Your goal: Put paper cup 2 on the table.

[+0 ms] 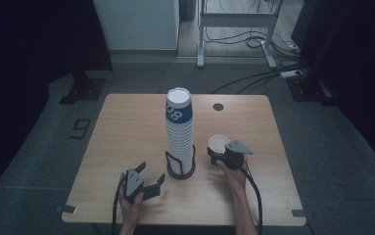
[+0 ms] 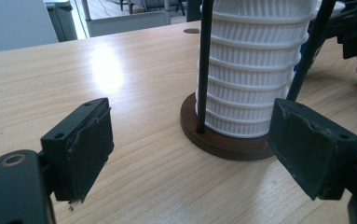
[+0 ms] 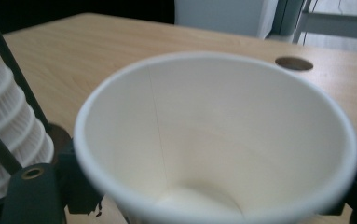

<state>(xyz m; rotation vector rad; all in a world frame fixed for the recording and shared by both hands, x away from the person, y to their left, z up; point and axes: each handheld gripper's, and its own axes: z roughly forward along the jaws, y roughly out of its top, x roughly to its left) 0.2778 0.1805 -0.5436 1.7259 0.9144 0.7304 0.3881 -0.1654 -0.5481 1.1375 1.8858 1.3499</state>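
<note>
A tall stack of white paper cups point(image 1: 179, 127), its top one banded blue, stands in a black wire holder point(image 1: 180, 169) at mid-table. In the left gripper view the ribbed stack point(image 2: 253, 70) rises from the holder's round brown base point(image 2: 227, 147). My left gripper point(image 1: 151, 172) rests left of the holder, open, with nothing between its pads point(image 2: 197, 147). A single white cup point(image 1: 218, 143) stands upright to the right of the stack. My right gripper point(image 1: 218, 152) has its jaws on either side of this cup point(image 3: 213, 140), whose rim looks round and unsqueezed; the cup hides the pads.
The wooden table point(image 1: 126, 127) has a round cable hole point(image 1: 218, 106) behind the single cup. Tape marks sit at the front corners. Bare wood stretches left of the stack. Dark floor, cables and a white frame lie beyond the far edge.
</note>
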